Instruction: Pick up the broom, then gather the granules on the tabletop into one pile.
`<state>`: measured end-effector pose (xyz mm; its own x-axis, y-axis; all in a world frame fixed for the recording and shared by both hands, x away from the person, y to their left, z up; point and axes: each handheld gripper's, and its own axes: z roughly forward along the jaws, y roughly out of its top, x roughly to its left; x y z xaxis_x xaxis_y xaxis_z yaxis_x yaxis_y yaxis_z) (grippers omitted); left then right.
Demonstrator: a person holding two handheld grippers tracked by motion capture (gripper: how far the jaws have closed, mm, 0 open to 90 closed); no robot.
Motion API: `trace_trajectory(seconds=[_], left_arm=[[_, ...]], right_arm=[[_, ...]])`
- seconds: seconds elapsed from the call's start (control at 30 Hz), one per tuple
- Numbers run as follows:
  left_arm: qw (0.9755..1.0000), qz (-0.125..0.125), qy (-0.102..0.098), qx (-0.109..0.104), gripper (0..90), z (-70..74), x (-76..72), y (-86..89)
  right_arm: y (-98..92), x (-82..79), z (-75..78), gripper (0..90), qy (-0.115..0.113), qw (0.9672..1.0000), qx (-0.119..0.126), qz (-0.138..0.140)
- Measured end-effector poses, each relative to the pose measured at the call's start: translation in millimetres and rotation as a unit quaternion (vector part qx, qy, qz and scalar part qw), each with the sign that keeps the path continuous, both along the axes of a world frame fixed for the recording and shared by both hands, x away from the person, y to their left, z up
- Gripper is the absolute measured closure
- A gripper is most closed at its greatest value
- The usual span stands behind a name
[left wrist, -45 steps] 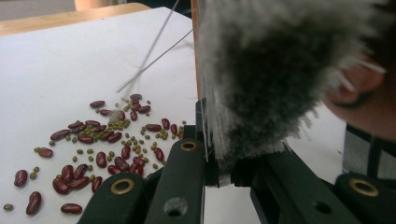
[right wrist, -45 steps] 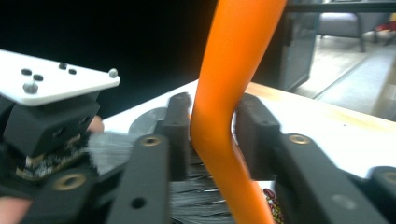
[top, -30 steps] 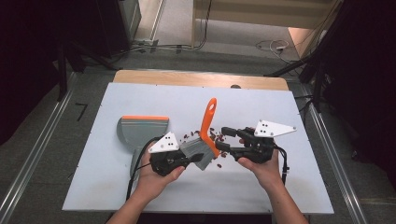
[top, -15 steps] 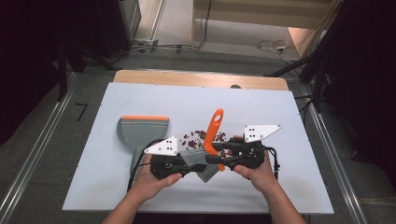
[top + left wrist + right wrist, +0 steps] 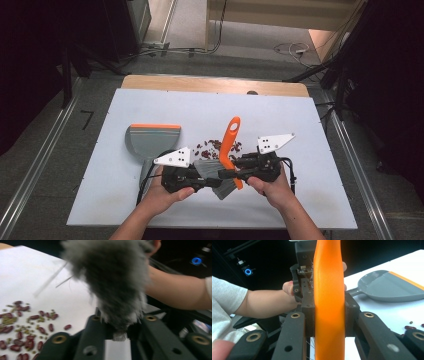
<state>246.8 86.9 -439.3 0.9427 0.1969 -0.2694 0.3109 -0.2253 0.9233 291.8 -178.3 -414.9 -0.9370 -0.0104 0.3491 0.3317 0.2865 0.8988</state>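
White tabletop (image 5: 150, 210) on a dark lab floor, with cables beyond the far edge. At centre-front a brush is mid-handover between the two grippers. Its orange handle (image 5: 229, 145) slants up and away from the person; its grey bristle head (image 5: 214, 172) sits low between the hands.

Right gripper (image 5: 239, 172): jaws have just been closing and now clamp the orange handle (image 5: 329, 302), pads pressed on both sides in the right gripper view. Left gripper (image 5: 197, 181): jaws narrow, bristles (image 5: 115, 280) bunched right at the jaw roots in the left gripper view. They have just eased open a little, and it looks like they still pinch the tuft, so I count it as held.

Step, as I judge it: regrasp, passing the brush to the right gripper by its handle. Next move calls for the left jaws to let go of the bristles and back off, then the right to swing the head down toward the beans.

Red beans (image 5: 216, 146) with small greenish bits lie scattered just behind the grippers, near the handle. Grey dustpan (image 5: 150, 142) with an orange lip lies to the left, apart from the beans, untouched.
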Motion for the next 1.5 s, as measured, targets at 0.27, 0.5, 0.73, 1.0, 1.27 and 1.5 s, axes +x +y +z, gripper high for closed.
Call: trace_trajectory(seconds=[0.27,0.5,0.73,1.0,1.27,1.5], left_arm=[[0.9985,0.054,-0.006,0.003,37.9,0.9,-4.4,12.2],[0.9931,0.117,-0.003,0.009,7.5,-2.3,-4.1,24.9],[0.9882,0.152,-0.009,0.012,0.0,-3.7,-2.3,41.3],[0.9832,0.182,-0.017,0.009,0.0,-2.3,-3.3,60.5],[0.9759,0.216,-0.025,0.016,0.0,-4.0,-7.5,81.4],[0.9666,0.254,-0.025,0.020,0.0,-11.5,-9.5,101.6]], right_arm=[[-5.1,1.0,4.3,68.9,-0.005,0.9988,-0.005,-0.049],[-20.2,8.7,7.1,68.9,-0.007,0.9913,-0.023,-0.129],[-28.6,12.9,7.6,68.9,-0.018,0.9796,-0.056,-0.192],[-35.2,17.1,8.0,68.9,-0.035,0.9656,-0.097,-0.239],[-38.9,20.9,10.7,68.8,-0.050,0.9491,-0.131,-0.282],[-41.1,35.5,14.1,68.8,-0.085,0.9146,-0.211,-0.334]])
